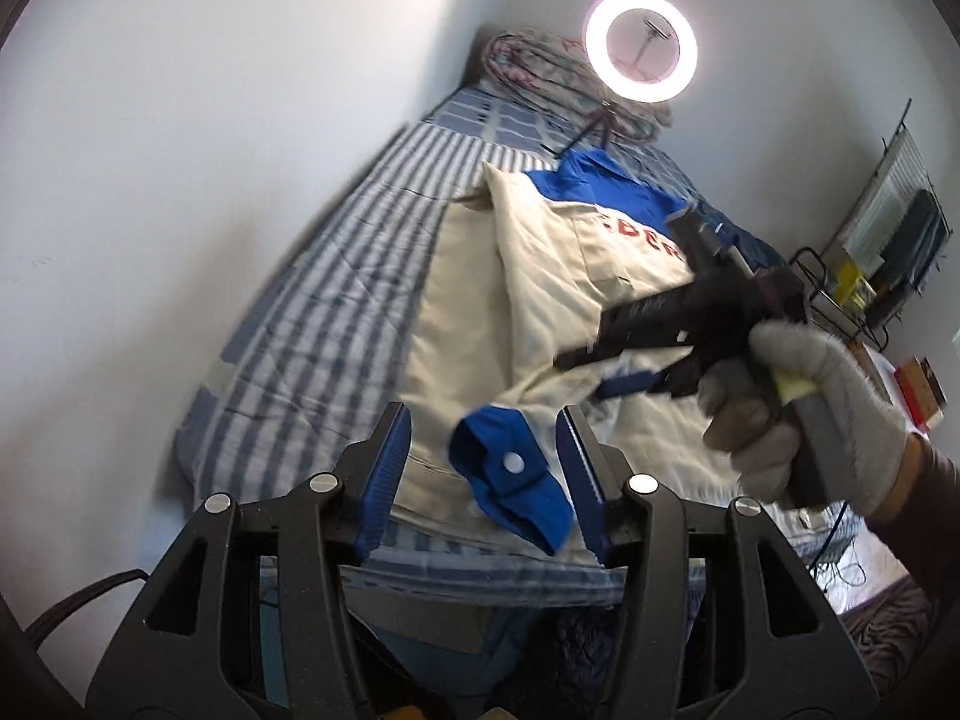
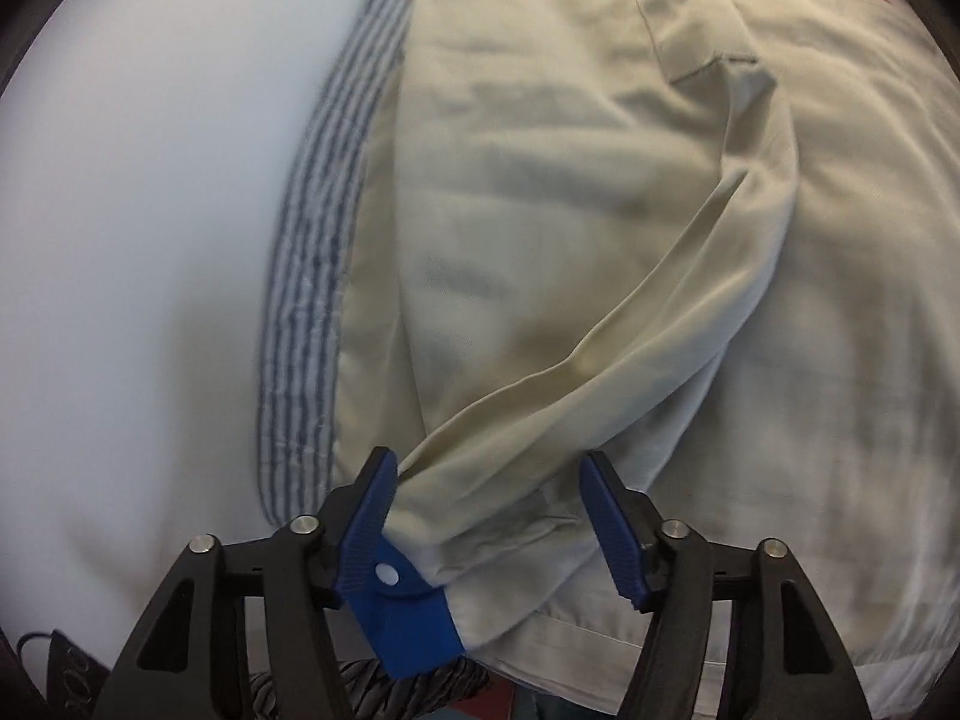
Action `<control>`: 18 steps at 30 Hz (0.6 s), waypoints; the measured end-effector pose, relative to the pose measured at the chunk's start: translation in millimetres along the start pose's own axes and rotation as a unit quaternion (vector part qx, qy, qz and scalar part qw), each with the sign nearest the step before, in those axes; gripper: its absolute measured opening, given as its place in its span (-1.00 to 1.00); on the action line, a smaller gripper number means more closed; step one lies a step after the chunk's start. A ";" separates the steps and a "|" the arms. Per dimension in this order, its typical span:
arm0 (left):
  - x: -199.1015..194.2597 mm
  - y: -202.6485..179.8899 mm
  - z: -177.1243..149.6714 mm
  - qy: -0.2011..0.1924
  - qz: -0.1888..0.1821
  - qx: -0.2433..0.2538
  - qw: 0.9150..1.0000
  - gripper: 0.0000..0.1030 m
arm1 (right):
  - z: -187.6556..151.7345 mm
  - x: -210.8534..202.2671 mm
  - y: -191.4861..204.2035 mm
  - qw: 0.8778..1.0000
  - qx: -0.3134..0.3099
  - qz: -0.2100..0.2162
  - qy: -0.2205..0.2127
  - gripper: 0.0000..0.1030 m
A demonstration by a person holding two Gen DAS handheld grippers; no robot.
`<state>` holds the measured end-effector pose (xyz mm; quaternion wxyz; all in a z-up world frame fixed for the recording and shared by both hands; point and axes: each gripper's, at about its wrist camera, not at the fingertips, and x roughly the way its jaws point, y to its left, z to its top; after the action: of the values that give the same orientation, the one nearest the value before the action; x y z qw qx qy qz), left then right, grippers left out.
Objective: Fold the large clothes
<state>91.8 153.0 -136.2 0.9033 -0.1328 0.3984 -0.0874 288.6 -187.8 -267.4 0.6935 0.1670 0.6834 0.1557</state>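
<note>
A bed (image 1: 336, 276) against the white wall, spread with a blue-and-white striped cover; a beige jacket (image 1: 540, 276) with blue collar and cuffs lies flat across it, one sleeve folded over its body, rumpled bedding (image 1: 540, 66) heaped at the far end

Both grippers carry black plastic linkage arms with silver pivot screws and ribbed blue finger pads (image 1: 384, 480). The person's right hand (image 1: 804, 420) wears a grey knit glove below a dark sleeve (image 1: 924, 498).
</note>
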 end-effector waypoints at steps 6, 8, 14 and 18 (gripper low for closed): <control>-2.5 11.7 1.8 -0.007 0.005 -0.001 1.000 -0.01 | -11.7 4.3 -12.5 1.000 -0.007 0.026 -0.006 -1.00; -1.5 11.6 2.1 -0.008 0.002 -0.001 1.000 -0.01 | -23.0 -10.4 -17.6 0.999 -0.029 0.040 -0.022 -1.00; 4.1 9.1 -0.7 -0.001 -0.017 -0.012 1.000 -0.01 | -58.2 -54.5 -67.5 0.992 -0.016 0.111 -0.058 -1.00; 13.7 0.5 -9.8 0.021 -0.043 -0.027 0.998 -0.01 | -74.0 -56.5 -104.8 0.996 -0.012 0.077 -0.038 -0.99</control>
<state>93.7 148.3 -152.2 0.8862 -0.1723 0.4133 -0.1186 212.3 -305.4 -264.1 0.7067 0.2164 0.6401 0.2098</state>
